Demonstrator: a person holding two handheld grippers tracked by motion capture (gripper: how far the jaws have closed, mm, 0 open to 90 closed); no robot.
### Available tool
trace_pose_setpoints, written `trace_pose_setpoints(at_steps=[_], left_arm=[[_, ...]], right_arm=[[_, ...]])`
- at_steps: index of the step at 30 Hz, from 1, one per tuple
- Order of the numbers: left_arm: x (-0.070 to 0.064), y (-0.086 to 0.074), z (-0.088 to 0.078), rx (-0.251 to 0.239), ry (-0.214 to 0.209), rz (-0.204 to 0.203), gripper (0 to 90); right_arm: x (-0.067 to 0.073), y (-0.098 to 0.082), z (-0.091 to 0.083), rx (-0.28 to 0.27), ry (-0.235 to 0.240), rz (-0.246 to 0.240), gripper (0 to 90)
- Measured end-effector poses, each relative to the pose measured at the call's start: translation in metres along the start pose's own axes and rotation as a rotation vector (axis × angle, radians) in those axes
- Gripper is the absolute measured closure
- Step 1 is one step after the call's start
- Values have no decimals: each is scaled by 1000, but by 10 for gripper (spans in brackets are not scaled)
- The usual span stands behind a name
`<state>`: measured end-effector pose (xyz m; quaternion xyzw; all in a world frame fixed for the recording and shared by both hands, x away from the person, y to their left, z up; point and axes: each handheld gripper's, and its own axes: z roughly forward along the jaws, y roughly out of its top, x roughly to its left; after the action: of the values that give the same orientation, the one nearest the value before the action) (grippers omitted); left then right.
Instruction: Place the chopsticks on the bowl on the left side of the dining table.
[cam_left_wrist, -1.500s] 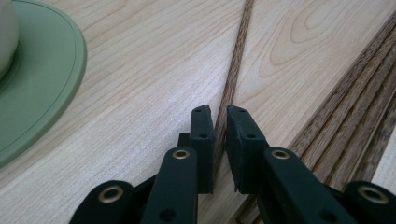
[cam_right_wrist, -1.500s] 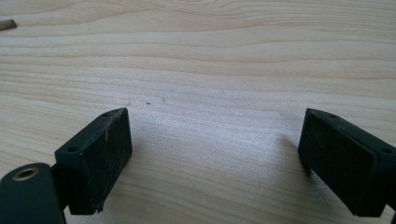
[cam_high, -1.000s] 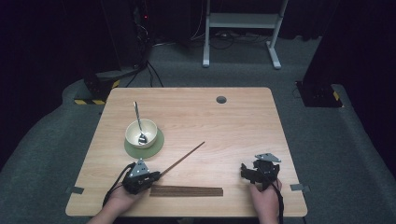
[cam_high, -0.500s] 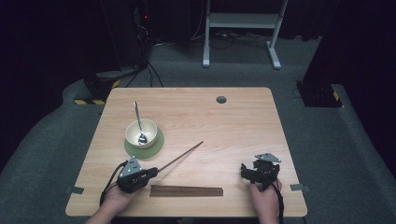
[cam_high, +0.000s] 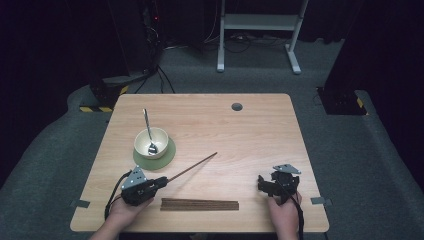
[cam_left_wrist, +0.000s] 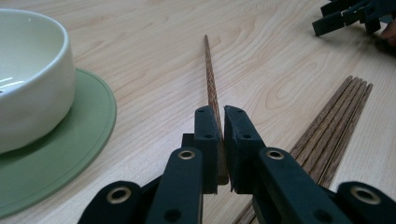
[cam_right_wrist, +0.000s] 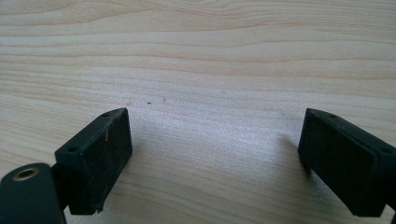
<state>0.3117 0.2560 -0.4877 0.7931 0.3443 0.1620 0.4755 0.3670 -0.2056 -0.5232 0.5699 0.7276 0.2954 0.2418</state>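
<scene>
the left gripper (cam_left_wrist: 219, 140) is clamping one chopstick (cam_left_wrist: 211, 81), tip pointing to two o'clock; next, carrying it toward the bowl (cam_high: 151, 142); the right gripper (cam_right_wrist: 215, 158) is idling, jaws apart.

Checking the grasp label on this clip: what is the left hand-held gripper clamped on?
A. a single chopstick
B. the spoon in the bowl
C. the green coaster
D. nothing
A: the left hand-held gripper has its jaws shut on one chopstick, apart from the bundle of chopsticks.
</scene>
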Motion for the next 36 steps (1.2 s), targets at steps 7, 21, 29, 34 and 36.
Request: trace_pose_setpoints(at_steps=[7, 21, 29, 34, 36], left_arm=[[1, 2, -6, -36, -1, -9, 837], [6, 10, -20, -96, 3, -7, 837], [19, 13, -32, -117, 37, -7, 837], [27, 12, -34, -131, 56, -18, 837], [32, 12, -35, -147, 71, -26, 837]], right_arm=[[0, 0, 0, 0, 0, 0, 96], [0, 0, 0, 1, 1, 1, 96], [0, 0, 0, 0, 0, 0, 96], [0, 0, 0, 0, 0, 0, 95], [0, 0, 0, 1, 0, 3, 96]])
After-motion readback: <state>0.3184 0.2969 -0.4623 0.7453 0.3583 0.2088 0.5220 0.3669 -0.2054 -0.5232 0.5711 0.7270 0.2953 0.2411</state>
